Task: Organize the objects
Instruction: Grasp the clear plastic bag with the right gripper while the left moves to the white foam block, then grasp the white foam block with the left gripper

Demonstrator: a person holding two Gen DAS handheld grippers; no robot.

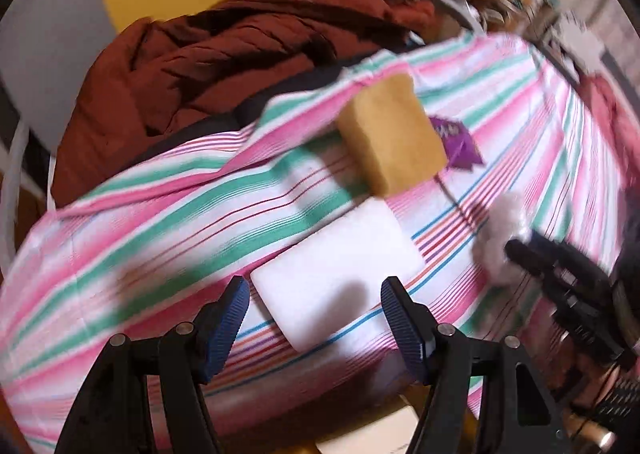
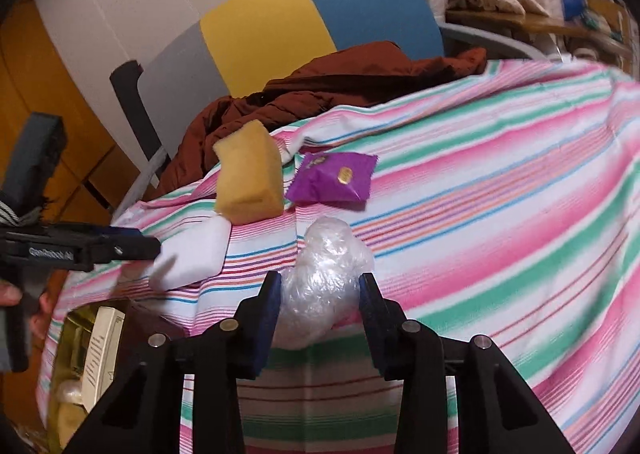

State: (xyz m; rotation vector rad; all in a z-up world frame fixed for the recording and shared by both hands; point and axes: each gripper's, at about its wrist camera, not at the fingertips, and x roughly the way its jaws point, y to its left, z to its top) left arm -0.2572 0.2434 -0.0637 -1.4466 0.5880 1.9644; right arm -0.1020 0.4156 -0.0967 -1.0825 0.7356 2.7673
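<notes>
While squeezing crinkly plastic bag (image 2: 324,278), right claw (image 2: 320,294) is gripping it to lift. Left claw (image 1: 314,310), jaws wide, is hanging over white block (image 1: 340,274), holding nothing.

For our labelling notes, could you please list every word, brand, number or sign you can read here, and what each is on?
"GenRobot.AI": on the left hand-held gripper, side of its body.
Purple packet: gold mark, too blurred to read.
Cream box in the container at lower left: print too small to read.
</notes>
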